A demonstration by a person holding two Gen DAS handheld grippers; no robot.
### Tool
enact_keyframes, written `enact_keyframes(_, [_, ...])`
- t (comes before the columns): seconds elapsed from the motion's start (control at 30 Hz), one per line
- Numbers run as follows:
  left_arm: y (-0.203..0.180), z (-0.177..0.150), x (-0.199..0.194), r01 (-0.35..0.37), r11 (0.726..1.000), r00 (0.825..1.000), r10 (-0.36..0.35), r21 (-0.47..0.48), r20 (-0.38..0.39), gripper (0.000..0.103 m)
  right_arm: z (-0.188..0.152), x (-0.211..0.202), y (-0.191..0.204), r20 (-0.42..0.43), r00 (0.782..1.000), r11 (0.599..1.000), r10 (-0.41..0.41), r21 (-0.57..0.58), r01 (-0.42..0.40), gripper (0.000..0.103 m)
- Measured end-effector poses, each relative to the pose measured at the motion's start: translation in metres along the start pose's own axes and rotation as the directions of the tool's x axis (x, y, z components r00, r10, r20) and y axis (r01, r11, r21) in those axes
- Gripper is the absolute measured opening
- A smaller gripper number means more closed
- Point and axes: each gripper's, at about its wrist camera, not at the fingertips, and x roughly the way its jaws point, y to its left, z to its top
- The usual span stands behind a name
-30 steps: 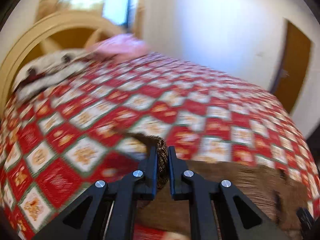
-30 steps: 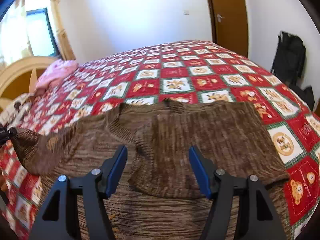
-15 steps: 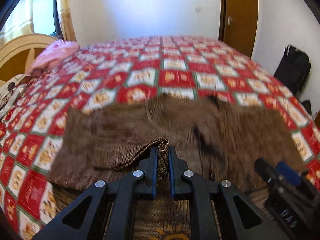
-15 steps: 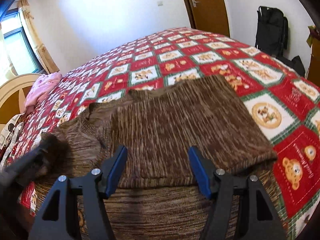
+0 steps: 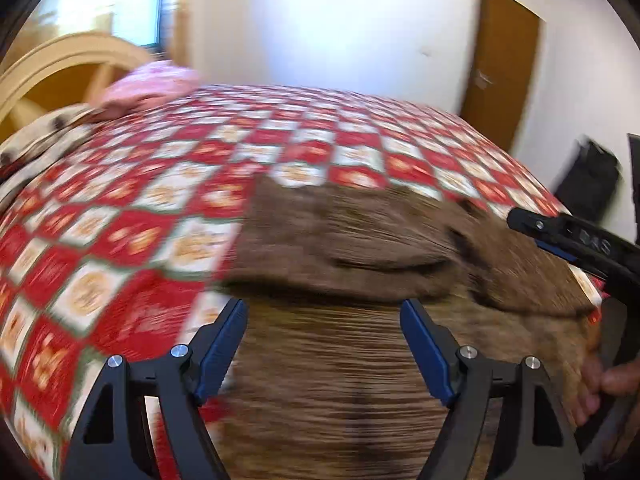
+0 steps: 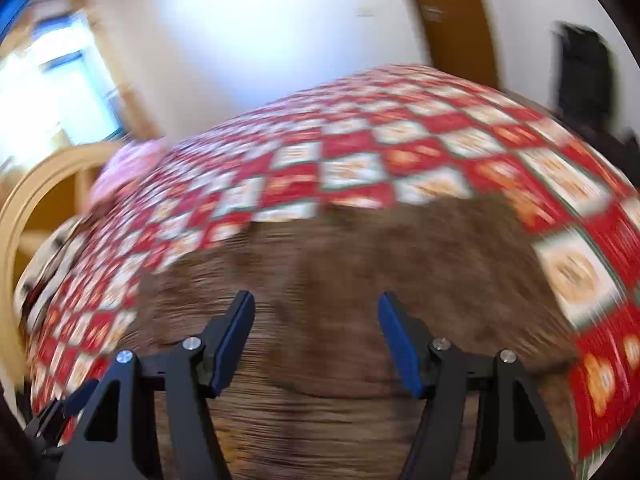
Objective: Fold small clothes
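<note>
white walls (image 5: 360, 20) stand far beyond the jaws, a brown door (image 5: 504, 68) up right of them, a bright window (image 6: 52, 92) and curved wooden headboard (image 5: 60, 68) up left, a red-and-white checked bedspread (image 5: 140, 208) spreading ahead.

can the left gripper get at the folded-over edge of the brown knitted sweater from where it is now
Probably yes. The left gripper has just been opening, nothing between its jaws, and the folded edge of the brown knitted sweater lies just ahead on the red checked bedspread with nothing between.
</note>
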Motion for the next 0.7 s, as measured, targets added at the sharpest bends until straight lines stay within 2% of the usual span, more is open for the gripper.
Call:
enact_keyframes(0.07, [0.016, -0.002, 0.006, -0.023, 0.997, 0.999, 0.021, -0.076, -0.028, 0.079, 0.0, 0.014, 0.043, -0.028, 0.997, 0.981, 0.076, -0.175, -0.08, 0.074])
enact_keyframes(0.13, [0.025, -0.005, 0.018, -0.034, 0.992, 0.997, 0.026, -0.121, -0.069, 0.079, -0.007, 0.03, 0.074, -0.076, 0.991, 0.942, 0.112, -0.309, -0.13, 0.074])
enact_keyframes(0.2, [0.028, -0.013, 0.029, -0.058, 0.988, 0.993, 0.042, -0.142, -0.113, 0.079, -0.018, 0.05, 0.099, -0.134, 0.986, 0.893, 0.101, -0.424, -0.149, 0.074])
enact_keyframes(0.27, [0.031, -0.021, 0.034, -0.088, 0.983, 0.989, 0.067, -0.159, -0.132, 0.079, -0.028, 0.069, 0.115, -0.168, 0.984, 0.849, 0.053, -0.511, -0.133, 0.073])
enact_keyframes(0.37, [0.027, -0.028, 0.036, -0.11, 0.985, 0.989, 0.095, -0.135, -0.114, 0.079, -0.036, 0.094, 0.124, -0.208, 0.978, 0.819, 0.01, -0.559, -0.127, 0.072])
enact_keyframes(0.43, [0.024, -0.027, 0.038, -0.118, 0.987, 0.988, 0.105, -0.11, -0.115, 0.079, -0.034, 0.107, 0.121, -0.216, 0.976, 0.833, -0.011, -0.541, -0.11, 0.072])
enact_keyframes(0.47, [0.023, -0.027, 0.039, -0.123, 0.987, 0.987, 0.112, -0.102, -0.113, 0.079, -0.032, 0.11, 0.117, -0.226, 0.974, 0.848, -0.002, -0.517, -0.119, 0.067])
enact_keyframes(0.53, [0.024, -0.028, 0.039, -0.127, 0.988, 0.987, 0.116, -0.094, -0.11, 0.079, -0.024, 0.112, 0.105, -0.236, 0.972, 0.887, 0.01, -0.447, -0.118, 0.043])
enact_keyframes(0.57, [0.025, -0.029, 0.04, -0.125, 0.988, 0.987, 0.115, -0.094, -0.108, 0.08, -0.02, 0.11, 0.1, -0.232, 0.973, 0.901, 0.007, -0.42, -0.107, 0.022])
enact_keyframes(0.6, [0.025, -0.029, 0.039, -0.123, 0.988, 0.988, 0.113, -0.097, -0.107, 0.08, -0.015, 0.11, 0.093, -0.237, 0.971, 0.918, 0.01, -0.383, -0.104, 0.014])
enact_keyframes(0.7, [0.026, -0.027, 0.041, -0.124, 0.988, 0.988, 0.114, -0.095, -0.105, 0.08, 0.0, 0.102, 0.067, -0.261, 0.956, 0.969, 0.134, -0.168, -0.182, 0.011])
